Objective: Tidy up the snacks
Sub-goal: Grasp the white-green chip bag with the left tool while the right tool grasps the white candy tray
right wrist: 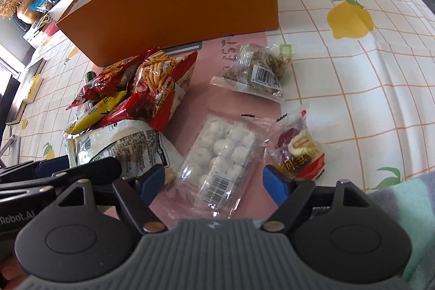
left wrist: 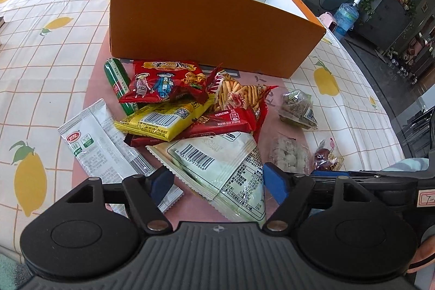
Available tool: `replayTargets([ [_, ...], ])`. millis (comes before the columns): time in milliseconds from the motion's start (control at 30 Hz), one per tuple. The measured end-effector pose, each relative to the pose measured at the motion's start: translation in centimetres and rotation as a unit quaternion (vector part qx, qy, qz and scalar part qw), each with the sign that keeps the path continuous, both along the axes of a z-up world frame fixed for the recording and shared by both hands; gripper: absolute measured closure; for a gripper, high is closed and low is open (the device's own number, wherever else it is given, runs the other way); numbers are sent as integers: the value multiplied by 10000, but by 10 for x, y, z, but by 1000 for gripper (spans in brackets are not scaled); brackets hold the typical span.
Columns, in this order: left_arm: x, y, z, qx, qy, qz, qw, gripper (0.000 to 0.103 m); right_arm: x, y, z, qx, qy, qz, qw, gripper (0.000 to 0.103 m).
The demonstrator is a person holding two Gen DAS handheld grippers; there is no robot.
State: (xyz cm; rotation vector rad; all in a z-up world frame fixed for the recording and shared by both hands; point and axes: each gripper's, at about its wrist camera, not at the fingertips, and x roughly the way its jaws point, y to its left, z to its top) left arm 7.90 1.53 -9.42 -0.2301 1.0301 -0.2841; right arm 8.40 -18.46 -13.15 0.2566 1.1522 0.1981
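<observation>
An open orange box [left wrist: 206, 26] stands behind a pile of snack packets on a pink mat; it also shows in the right wrist view [right wrist: 174, 4]. My left gripper [left wrist: 217, 181] is open, its blue pads astride a white barcoded packet [left wrist: 217, 165]. A yellow packet [left wrist: 160, 121], red packets [left wrist: 163, 80] and a green sausage [left wrist: 118, 80] lie beyond. My right gripper [right wrist: 212, 181] is open over a clear pack of white balls [right wrist: 220, 156]. A nut packet [right wrist: 258, 69] and a red date packet [right wrist: 299, 151] lie to its right.
A long white sachet [left wrist: 100, 143] lies left of the pile. The lemon-print tablecloth [left wrist: 40, 72] covers the table. A water bottle [left wrist: 345, 15] and plants stand beyond the table's far right edge.
</observation>
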Motion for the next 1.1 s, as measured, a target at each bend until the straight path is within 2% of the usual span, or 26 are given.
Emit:
replayTargets([
  [100,4,3,-5,-199,80,39,9998,16,4,1,-5,46,60,13,10000,27],
  [267,7,5,-10,-290,83,27,9995,16,5,3,-6,-19,-18,25,10000,30],
  [367,6,3,-11,-242,40,-50,9997,21,2,8,-5,-235,-118,83,9996,37],
  [467,3,-1,-12,-87,-32,-150,9998,32,1,8,-5,-291,-162,112,9994,39],
  [733,-3,-5,-9,105,-202,-171,9996,47,-3,4,-3,-212,-221,74,9995,42],
  [1100,-24,-9,5,307,-309,-256,9987,53,-19,0,16,-230,-447,106,9987,44],
])
